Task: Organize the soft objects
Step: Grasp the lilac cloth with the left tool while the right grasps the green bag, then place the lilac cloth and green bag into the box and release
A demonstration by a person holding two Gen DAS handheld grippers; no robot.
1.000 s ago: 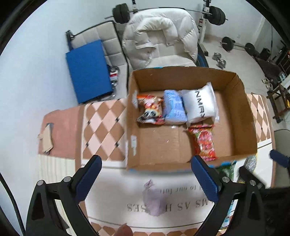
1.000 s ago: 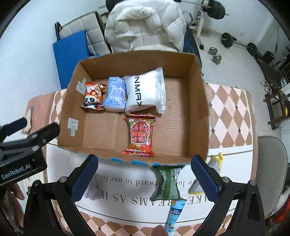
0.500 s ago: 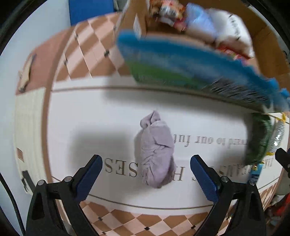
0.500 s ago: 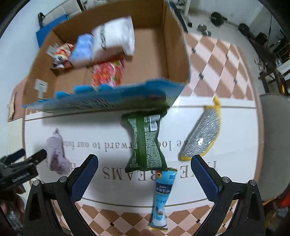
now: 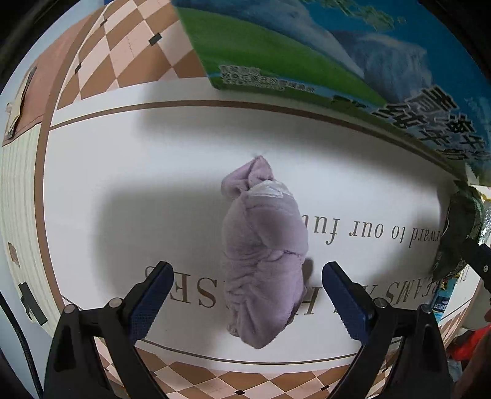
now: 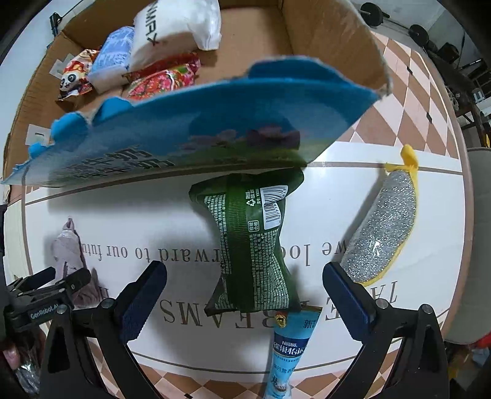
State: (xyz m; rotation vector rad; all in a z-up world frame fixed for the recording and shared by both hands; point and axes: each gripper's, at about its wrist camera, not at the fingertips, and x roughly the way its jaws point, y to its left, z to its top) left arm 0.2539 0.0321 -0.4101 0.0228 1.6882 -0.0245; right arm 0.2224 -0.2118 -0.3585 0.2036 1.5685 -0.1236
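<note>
Left gripper (image 5: 245,294): jaws spread wide, holding nothing, poised over the white mat (image 5: 153,184). Lilac cloth bundle (image 5: 264,254): lies on the mat between the two blue pads (image 5: 152,299), its near end in the gap, its body running toward 12 o'clock; no pad touches it. Printed box wall (image 5: 353,61): blue and green, at 1 o'clock of the bundle, apart from it.

Right gripper (image 6: 245,294): jaws likewise wide apart, nothing grasped. Green snack pack (image 6: 251,245): flat on the mat, its near end between the fingers, extending toward 12 o'clock until its far end meets the foot of the cardboard box (image 6: 331,40). Blue tube sachet (image 6: 291,343): at 6 o'clock of the green pack, its top edge tucked just under that pack. Silver-and-yellow scouring pad (image 6: 383,230): at 2 o'clock of the right gripper, apart from the green pack.

Box contents: white pouch (image 6: 175,27), pale blue pack (image 6: 113,49), panda-print packet (image 6: 73,76), red snack pack (image 6: 162,79), grouped together in the far left part.
</note>
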